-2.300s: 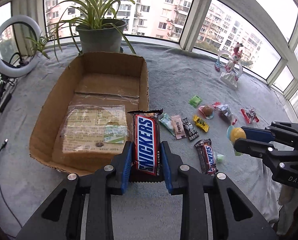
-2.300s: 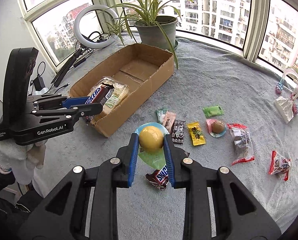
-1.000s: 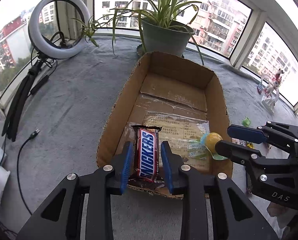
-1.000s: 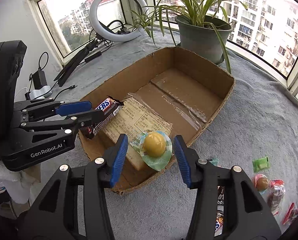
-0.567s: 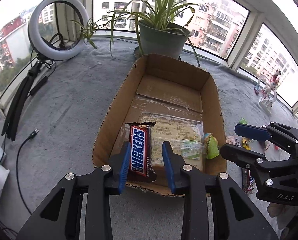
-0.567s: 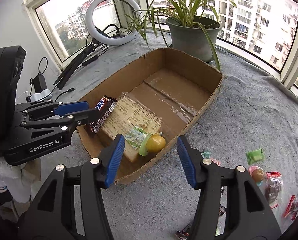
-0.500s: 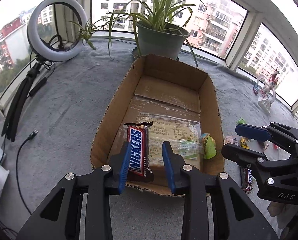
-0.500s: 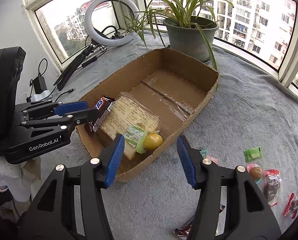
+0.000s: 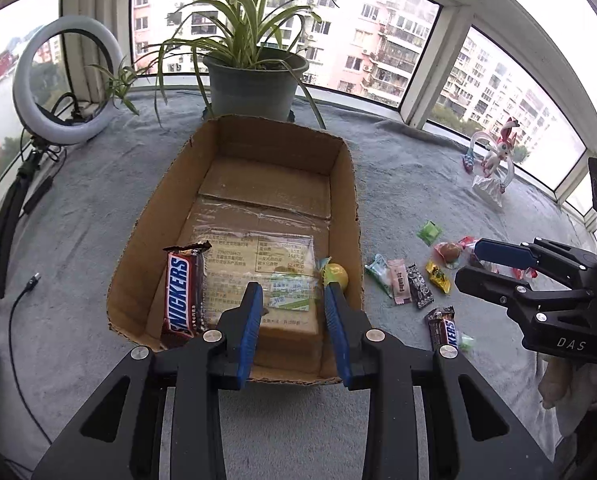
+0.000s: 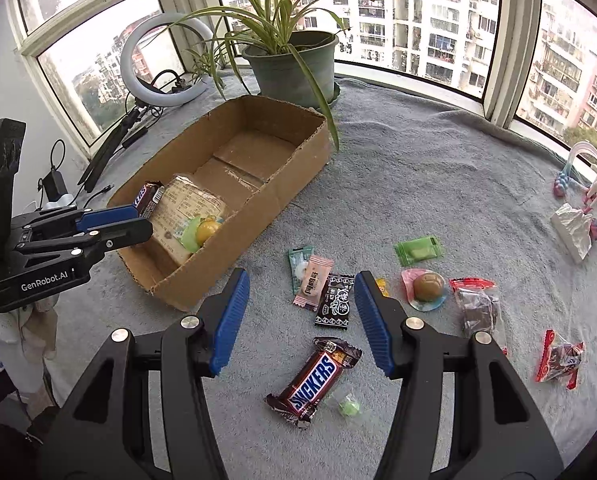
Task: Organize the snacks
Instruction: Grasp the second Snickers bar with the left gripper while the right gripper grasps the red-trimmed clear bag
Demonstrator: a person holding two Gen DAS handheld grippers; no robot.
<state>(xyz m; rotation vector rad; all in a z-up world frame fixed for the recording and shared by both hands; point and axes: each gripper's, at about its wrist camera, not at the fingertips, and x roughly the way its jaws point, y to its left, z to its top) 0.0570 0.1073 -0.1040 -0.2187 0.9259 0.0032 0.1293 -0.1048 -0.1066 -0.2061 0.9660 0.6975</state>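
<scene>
Both tools hang apart and empty: the left tool over the cardboard box, the right tool above loose snacks. Grey cloth covers the surface, windows beyond.

You have two Snickers bars: one in the box at its left wall, one on the desk. One box only, with one flat wrapped pack in it. Two round sweets in wrappers: a yellow one in the box, a brown one on the desk. Small flat sachets on the desk come to five (the yellow one is half hidden): teal, pink, black, green, yellow. Two red-edged clear packets. One tiny green candy. One plant, one ring light, one figurine.
</scene>
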